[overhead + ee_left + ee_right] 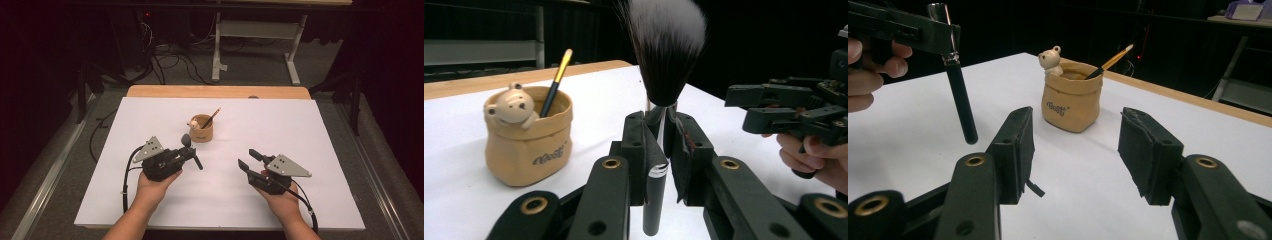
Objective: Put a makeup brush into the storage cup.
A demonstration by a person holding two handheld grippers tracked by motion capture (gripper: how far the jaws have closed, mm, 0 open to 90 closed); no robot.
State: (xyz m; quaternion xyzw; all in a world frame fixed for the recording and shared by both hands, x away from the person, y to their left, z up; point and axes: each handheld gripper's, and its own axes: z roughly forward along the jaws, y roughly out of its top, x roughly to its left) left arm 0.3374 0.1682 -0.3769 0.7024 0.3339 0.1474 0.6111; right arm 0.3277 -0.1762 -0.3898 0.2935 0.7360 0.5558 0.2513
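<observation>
Left tool [659,150] clamped on makeup brush [659,125], bristles up; right tool [1075,150] open, empty, well apart.

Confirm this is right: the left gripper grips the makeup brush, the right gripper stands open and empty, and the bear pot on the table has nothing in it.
Not quite: the bear pot holds a thin pencil-like stick, as the left gripper view shows. The rest stands: left gripper grips the makeup brush; right gripper open, empty.

Surface: wooden table [150,91] under a white sheet [310,150] | On the sheet: tan bear-faced pot [201,131], standing toward the far edge, near the middle.
</observation>
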